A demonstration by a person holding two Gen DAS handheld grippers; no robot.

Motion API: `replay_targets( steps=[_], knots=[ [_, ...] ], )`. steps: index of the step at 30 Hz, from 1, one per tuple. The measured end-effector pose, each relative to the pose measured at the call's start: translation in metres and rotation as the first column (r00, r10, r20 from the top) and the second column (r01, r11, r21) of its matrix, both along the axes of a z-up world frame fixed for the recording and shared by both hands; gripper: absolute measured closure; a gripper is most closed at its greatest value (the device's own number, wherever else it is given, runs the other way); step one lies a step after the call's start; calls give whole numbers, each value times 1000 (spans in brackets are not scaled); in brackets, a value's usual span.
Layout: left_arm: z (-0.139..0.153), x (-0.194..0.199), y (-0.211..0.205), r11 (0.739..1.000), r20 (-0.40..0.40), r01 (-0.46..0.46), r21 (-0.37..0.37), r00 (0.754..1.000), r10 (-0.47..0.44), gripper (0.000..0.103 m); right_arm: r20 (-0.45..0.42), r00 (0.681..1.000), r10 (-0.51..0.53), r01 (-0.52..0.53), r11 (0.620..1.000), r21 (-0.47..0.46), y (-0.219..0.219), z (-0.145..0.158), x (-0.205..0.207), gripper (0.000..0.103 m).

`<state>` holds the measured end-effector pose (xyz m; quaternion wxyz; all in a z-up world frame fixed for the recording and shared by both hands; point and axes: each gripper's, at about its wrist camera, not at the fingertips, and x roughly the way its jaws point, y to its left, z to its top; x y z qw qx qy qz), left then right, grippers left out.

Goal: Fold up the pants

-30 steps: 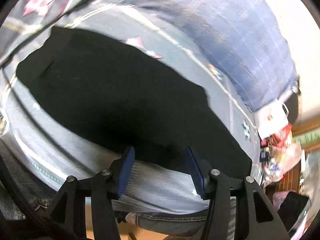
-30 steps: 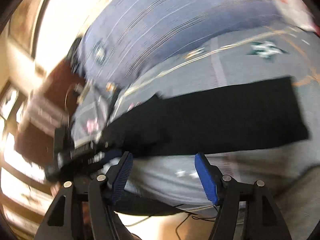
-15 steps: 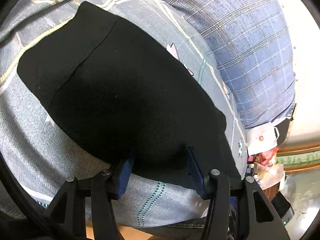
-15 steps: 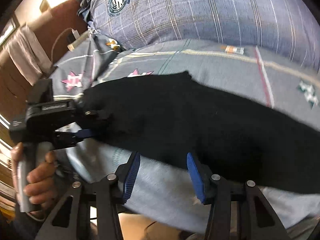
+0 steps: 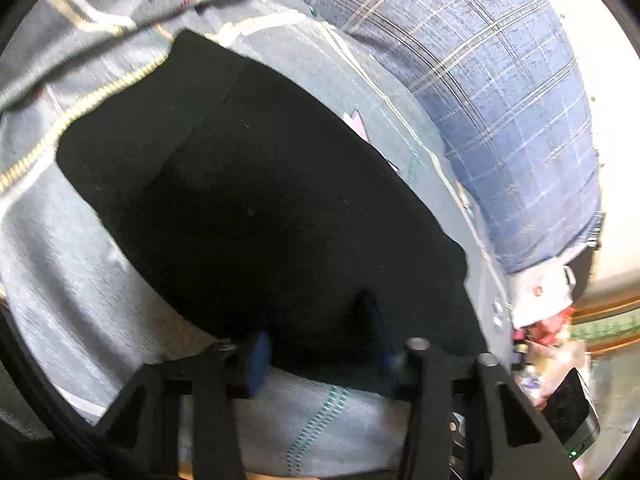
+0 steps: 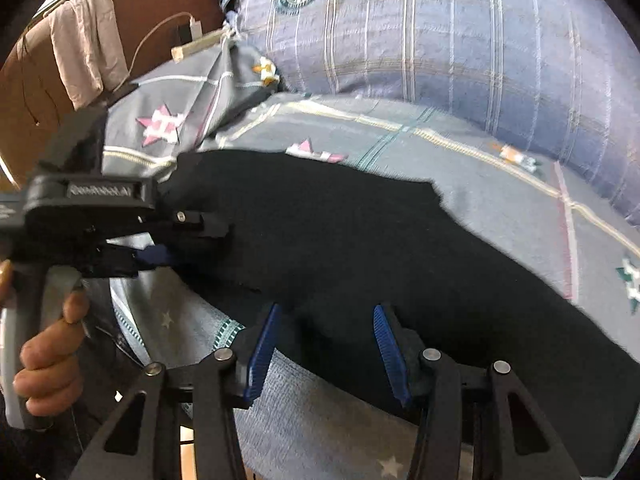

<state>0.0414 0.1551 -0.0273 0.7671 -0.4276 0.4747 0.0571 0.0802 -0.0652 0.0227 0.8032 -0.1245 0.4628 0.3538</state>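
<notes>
- Black pants (image 5: 260, 208) lying flat on the bed's grey patterned bedsheet (image 5: 72, 280), stretching lengthwise across both views (image 6: 400, 248).
- Left claw (image 5: 316, 344) sitting at the near edge of the pants, blue pads spread wide, fabric lying between them, not pinched.
- In the right wrist view, left claw (image 6: 192, 240) reaching onto the waist-side end of the pants, a hand (image 6: 48, 352) gripping its handle.
- Right claw (image 6: 324, 352) also released, pads parted over the near hem further along the leg.
- Blue plaid quilt (image 6: 440, 32) bunching behind the pants.
</notes>
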Motion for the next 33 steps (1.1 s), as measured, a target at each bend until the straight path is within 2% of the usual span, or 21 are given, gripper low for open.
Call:
replay_targets(
  steps=[1, 3, 5, 7, 11, 14, 15, 18, 23, 25, 28, 30, 33],
  knots=[
    [0, 0, 0, 1000, -4, -8, 17, 1000, 8, 76, -3, 1000, -4, 4, 1000, -6, 1, -4, 0, 51],
    [-2, 0, 3, 999, -2, -26, 19, 1000, 26, 81, -2, 1000, 10, -10, 1000, -2, -2, -13, -1, 51],
    [-1, 1, 4, 999, 2, -39, 36, 999, 39, 95, 22, 999, 32, -32, 999, 3, -2, -14, -7, 51],
    [3, -1, 6, 997, 26, -65, 52, 998, 64, 98, 32, 998, 53, -53, 999, 1, 1, -14, -11, 52],
    [17, -11, 14, 993, 113, -115, 40, 988, 110, 98, 94, 995, 19, -14, 999, -49, 7, -16, -13, 77],
    [18, -13, 16, 993, 129, -120, 22, 985, 116, 98, 97, 995, -5, 10, 999, -44, 4, -15, -11, 95],
    [17, -14, 16, 993, 126, -120, 19, 985, 117, 98, 96, 995, -7, 11, 999, -40, 4, -14, -11, 97],
    [15, -16, 20, 993, 124, -120, -8, 985, 120, 98, 84, 996, -13, 11, 1000, 23, -2, 2, -19, 98],
    [10, -23, 25, 990, 104, -139, -17, 985, 140, 98, 84, 996, -3, -1, 999, 49, -6, 14, -33, 98],
    [4, -21, 24, 990, 61, -141, 1, 988, 141, 98, 73, 997, 4, -7, 999, 40, -7, 11, -40, 98],
    [-10, -17, 19, 991, -15, -129, 24, 991, 130, 97, 45, 999, 3, -3, 1000, 5, -4, -10, -41, 98],
    [-8, -18, 20, 991, -10, -130, 28, 991, 130, 96, 32, 999, 3, -3, 1000, 6, -4, -18, -39, 98],
    [-6, -16, 17, 990, -12, -132, 56, 991, 132, 93, 12, 1000, -17, 17, 999, 43, -8, -14, -35, 97]
  ],
)
